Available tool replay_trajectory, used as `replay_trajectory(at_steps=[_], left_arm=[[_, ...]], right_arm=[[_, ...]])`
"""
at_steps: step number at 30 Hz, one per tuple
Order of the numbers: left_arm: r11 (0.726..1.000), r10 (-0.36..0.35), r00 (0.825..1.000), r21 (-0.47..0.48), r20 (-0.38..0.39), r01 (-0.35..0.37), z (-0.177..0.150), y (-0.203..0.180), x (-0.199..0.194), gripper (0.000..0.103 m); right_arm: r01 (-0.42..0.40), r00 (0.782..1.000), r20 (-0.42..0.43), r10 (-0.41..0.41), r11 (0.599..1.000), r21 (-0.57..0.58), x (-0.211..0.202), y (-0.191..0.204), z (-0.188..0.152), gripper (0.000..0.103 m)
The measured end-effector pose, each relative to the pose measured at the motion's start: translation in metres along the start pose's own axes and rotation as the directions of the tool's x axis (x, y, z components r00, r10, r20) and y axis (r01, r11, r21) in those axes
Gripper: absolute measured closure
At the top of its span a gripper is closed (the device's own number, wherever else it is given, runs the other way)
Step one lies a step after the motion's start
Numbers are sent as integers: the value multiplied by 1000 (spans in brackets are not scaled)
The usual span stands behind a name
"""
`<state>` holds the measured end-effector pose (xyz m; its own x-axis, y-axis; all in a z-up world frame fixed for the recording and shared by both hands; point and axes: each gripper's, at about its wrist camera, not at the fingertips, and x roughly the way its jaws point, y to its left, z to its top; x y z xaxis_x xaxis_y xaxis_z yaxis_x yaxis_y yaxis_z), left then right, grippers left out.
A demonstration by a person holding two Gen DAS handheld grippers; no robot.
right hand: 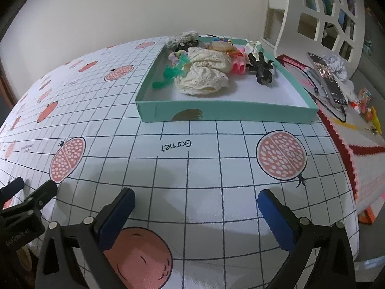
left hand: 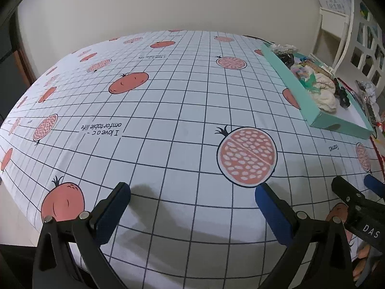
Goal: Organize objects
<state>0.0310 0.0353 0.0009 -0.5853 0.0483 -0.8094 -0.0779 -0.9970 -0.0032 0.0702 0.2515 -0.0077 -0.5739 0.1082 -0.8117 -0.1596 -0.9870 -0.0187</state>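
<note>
Cloth (right hand: 216, 168) print reads "Garnet" and, in the left view, "I love a c- omfortable life"; "DAS" shows on the neighbouring tool body. Left gripper (left hand: 192, 197): fingers wide apart, empty, over bare cloth. Right gripper (right hand: 196, 202): likewise spread, holding nothing. Teal tray (right hand: 226, 115) ahead of it holds cream fabric (right hand: 204, 77), green toy (right hand: 173, 72), black figure (right hand: 262, 68).

Left gripper (left hand: 192, 200): jaws spread wide, nothing between blue pads (left hand: 113, 207), fingers pointing forward and slightly down, low over surface. Right gripper (right hand: 196, 203): jaws likewise wide apart, empty, blue pads (right hand: 276, 219) facing each other across broad gap, same low forward pose. Two grippers side by side, near each other: right one's finger edge shows at right of left wrist view, left one's at left of right wrist view. Fingertips of person's hand (left hand: 362, 260) glimpsed behind right gripper.
</note>
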Motion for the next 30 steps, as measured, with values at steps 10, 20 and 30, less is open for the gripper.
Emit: replay_trajectory(at_steps=[10,20,30], left_arm=[[1000,4,1000,-8,14,-4,2,3,2,0],[1000,7,1000,-11,23,-7,2,4,3,0],[1000,5,1000,-8,23,-5,3,5,4,0]], right_arm=[[13,1000,11,-13,1000,14,1,-4,-1,0],[15,1000,12,-15,1000,14,1,-4,-1,0],[20,1000,9,-20,1000,22,1,-3,0,0]])
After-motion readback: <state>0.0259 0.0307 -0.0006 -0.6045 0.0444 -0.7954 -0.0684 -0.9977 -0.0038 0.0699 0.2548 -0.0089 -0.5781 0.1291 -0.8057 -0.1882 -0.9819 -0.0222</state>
